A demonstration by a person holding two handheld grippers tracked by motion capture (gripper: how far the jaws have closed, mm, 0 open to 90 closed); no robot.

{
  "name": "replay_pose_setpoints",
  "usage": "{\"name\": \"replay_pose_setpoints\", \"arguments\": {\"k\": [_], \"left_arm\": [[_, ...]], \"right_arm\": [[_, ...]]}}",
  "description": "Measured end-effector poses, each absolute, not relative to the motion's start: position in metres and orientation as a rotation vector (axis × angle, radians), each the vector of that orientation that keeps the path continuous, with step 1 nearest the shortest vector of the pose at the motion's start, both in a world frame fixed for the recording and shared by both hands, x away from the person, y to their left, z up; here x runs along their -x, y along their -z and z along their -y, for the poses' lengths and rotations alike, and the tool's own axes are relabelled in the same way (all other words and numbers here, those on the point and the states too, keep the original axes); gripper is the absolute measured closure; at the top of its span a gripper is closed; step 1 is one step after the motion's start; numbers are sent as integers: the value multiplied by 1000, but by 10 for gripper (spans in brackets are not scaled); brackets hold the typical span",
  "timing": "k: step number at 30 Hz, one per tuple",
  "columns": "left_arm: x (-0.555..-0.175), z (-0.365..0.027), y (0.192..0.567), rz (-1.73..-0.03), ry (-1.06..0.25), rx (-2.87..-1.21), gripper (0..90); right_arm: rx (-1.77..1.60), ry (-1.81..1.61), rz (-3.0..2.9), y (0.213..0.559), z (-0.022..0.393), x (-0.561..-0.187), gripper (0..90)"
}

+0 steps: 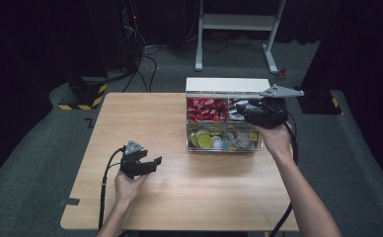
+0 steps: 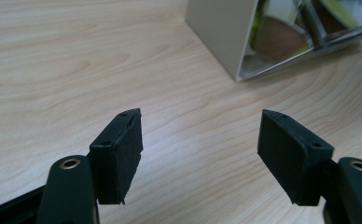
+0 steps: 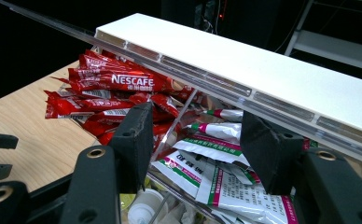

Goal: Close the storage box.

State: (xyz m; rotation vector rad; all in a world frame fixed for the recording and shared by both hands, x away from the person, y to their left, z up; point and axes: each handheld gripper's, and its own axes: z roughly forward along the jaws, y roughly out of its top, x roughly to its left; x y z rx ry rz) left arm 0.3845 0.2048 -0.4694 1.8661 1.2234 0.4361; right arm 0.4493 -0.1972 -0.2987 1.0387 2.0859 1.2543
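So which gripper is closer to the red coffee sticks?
The right gripper. It hangs over the clear box, right beside the red sticks. The left gripper is out over the bare table, well short of the box.

Showing red Nescafé sachets (image 3: 118, 81) left of the black right gripper (image 3: 195, 140), white-and-green packets (image 3: 226, 179) beneath, pale woodgrain table (image 2: 76, 70).

Sachets (image 1: 207, 109) in box (image 1: 224, 85) on table (image 1: 179, 197)

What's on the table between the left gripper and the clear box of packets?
Nothing: in the high view, only bare wooden table separates the left gripper from the clear box. The left gripper view shows the same.
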Motion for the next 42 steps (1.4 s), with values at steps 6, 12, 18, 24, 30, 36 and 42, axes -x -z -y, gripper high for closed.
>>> {"name": "replay_pose_setpoints", "arguments": {"k": [6,12,18,24,30,36,42], "left_arm": [[-389,-192,444,-1135,-457,-1862,345],[-396,-183,428,-1088,-452,-1869,383],[-401,-175,411,-1045,-447,-1842,416],[-405,-169,394,-1006,-452,-1831,425],[-410,-165,381,-971,-423,-1812,429],[-413,-159,368,-937,-427,-1802,432],[-416,-153,357,-911,-438,-1793,477]], "right_arm": [[-1038,-1258,-2084,298,198,-450,452],[-1041,-1261,-2076,297,199,-452,454],[-1047,-1264,-2070,295,199,-454,455],[-1049,-1259,-2073,293,199,-454,456],[-1056,-1262,-2072,293,198,-455,456],[-1045,-1261,-2071,292,199,-455,458],[-1046,-1262,-2071,292,199,-456,458]]}}
